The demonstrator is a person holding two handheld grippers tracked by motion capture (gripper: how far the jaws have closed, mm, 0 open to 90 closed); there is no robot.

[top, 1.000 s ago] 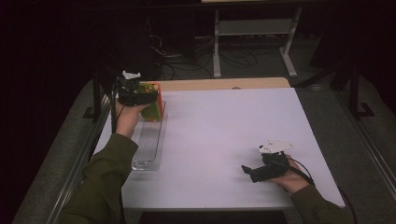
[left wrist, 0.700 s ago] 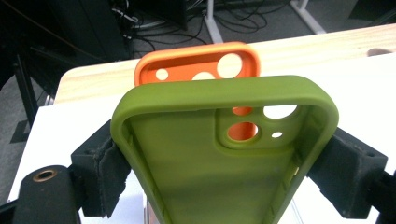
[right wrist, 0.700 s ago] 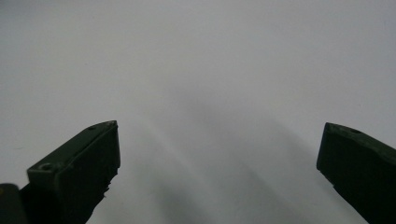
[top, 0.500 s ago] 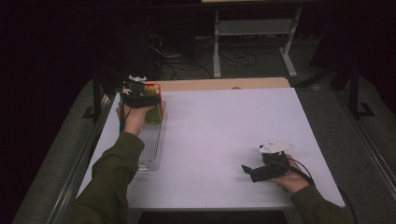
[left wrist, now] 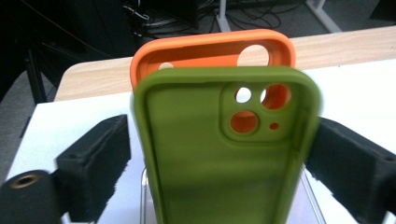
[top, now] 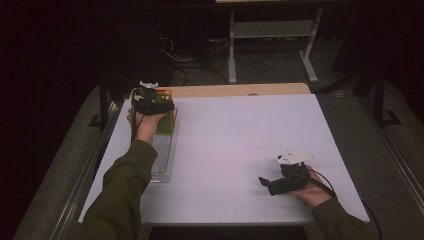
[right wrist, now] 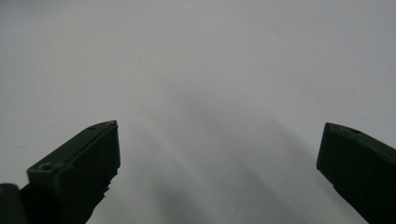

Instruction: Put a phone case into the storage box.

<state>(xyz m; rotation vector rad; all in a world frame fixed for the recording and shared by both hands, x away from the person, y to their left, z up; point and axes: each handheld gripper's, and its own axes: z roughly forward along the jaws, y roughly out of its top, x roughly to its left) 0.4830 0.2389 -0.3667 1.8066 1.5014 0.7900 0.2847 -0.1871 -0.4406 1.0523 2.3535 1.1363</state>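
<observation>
A green phone case [left wrist: 210, 154] stands upright in a clear slotted rack [top: 162, 155] at the table's far left, just in front of an orange case [left wrist: 205, 49]. My left gripper [left wrist: 219, 158] straddles the green case [top: 166, 122]; its jaws have just been opening. The left pad stands clear of the case and the right pad lies close beside its edge. In the high view the left gripper [top: 152, 102] sits over the rack's far end. My right gripper [top: 267, 184] rests near the front right of the white table, open [right wrist: 219, 158] with nothing between its jaws.
The white table [top: 240, 140] has a wooden strip [top: 240, 90] along its far edge. Metal rails run down the left side. Beyond the table the floor is dark, with cables and a desk frame [top: 270, 35].
The left hand has sunk a little with the green case at the rack's far end. The right hand has not moved.
</observation>
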